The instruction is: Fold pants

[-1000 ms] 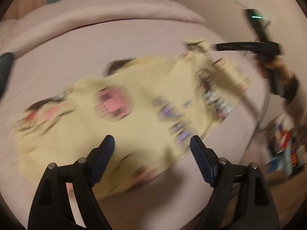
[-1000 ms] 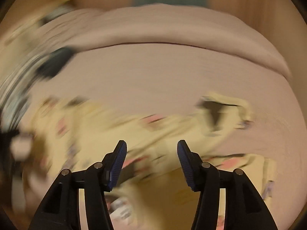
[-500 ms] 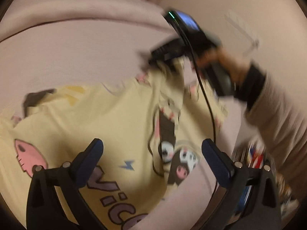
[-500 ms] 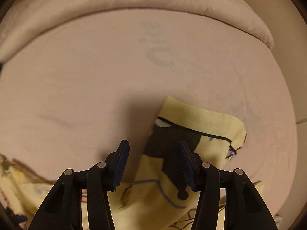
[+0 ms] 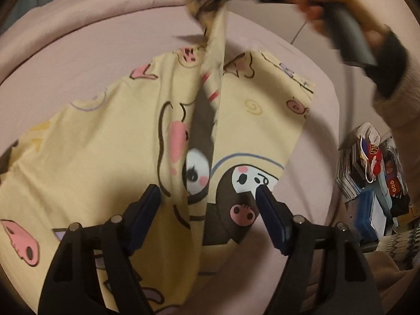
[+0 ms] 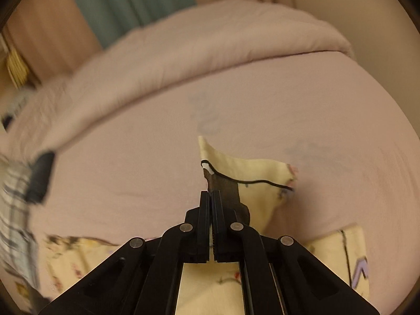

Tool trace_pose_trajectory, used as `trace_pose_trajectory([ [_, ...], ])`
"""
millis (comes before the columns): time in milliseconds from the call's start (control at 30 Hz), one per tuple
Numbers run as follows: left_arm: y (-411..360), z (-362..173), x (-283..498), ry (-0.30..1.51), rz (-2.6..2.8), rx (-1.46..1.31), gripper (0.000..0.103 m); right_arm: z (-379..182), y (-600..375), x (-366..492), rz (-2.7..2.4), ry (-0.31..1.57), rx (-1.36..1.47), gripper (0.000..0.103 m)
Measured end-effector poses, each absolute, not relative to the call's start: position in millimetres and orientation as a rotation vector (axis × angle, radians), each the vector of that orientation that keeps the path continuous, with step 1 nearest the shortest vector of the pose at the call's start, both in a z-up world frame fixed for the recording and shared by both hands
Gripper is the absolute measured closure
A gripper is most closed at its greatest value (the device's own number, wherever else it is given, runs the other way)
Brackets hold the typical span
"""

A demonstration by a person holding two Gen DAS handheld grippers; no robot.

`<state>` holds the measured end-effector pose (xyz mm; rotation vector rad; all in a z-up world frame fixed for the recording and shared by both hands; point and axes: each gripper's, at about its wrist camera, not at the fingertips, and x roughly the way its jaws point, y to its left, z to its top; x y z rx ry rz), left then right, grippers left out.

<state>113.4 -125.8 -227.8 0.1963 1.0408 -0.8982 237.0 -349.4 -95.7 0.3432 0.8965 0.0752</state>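
Observation:
Yellow cartoon-print pants (image 5: pixel 105 144) lie spread on a pink bed (image 5: pixel 105 39). My left gripper (image 5: pixel 207 193) hovers over their near end. Its jaws are closing, the pads still apart, with a raised fold of the fabric running between them. At the top of the left wrist view my right gripper (image 5: pixel 207 0) pinches a corner of the pants and pulls it up into a taut ridge. In the right wrist view the right gripper (image 6: pixel 210 193) is shut on that corner of the pants (image 6: pixel 252 173), which sticks up past the fingertips.
A rolled pink duvet (image 6: pixel 210 42) lies across the far end of the bed. A dark object (image 6: pixel 39 176) and plaid cloth (image 6: pixel 13 210) sit at the left. Books and bags (image 5: pixel 372 173) crowd the floor beyond the bed's right edge. A person's sleeve (image 5: pixel 393 99) reaches in.
My right gripper has shut on the pants corner and lifted it toward the far end. My left gripper has moved along the pants to their end, and its jaws have narrowed.

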Motion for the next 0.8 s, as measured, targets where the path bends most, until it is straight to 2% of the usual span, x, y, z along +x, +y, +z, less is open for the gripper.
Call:
trace_pose_trajectory([
  [67,-130,-230,112,1.036,-0.894,0.194,0.031,-91,-364,217,0.082,0.865,0.393,0.101],
  [100,-134,-229,111,1.021,-0.892,0.206,0.036,-91,-375,208,0.080,0.852,0.418,0.101],
  [167,-139,-230,108,1.011,-0.901,0.228,0.066,-96,-391,196,0.064,0.841,0.454,0.101],
  [200,-140,-230,108,1.012,-0.901,0.244,0.094,-100,-398,186,0.051,0.837,0.481,0.101],
  [233,-144,-232,105,1.017,-0.897,0.270,0.100,-104,-394,173,0.042,0.833,0.507,0.101],
  [433,-138,-222,102,0.967,-0.882,0.309,0.099,-143,-420,142,0.006,0.790,0.661,0.101],
  [633,-132,-222,95,0.932,-0.906,0.338,0.099,-161,-441,74,-0.057,0.599,0.805,0.101],
  [800,-135,-233,89,0.953,-0.918,0.404,0.099,-216,-451,57,-0.159,0.701,0.846,0.101],
])
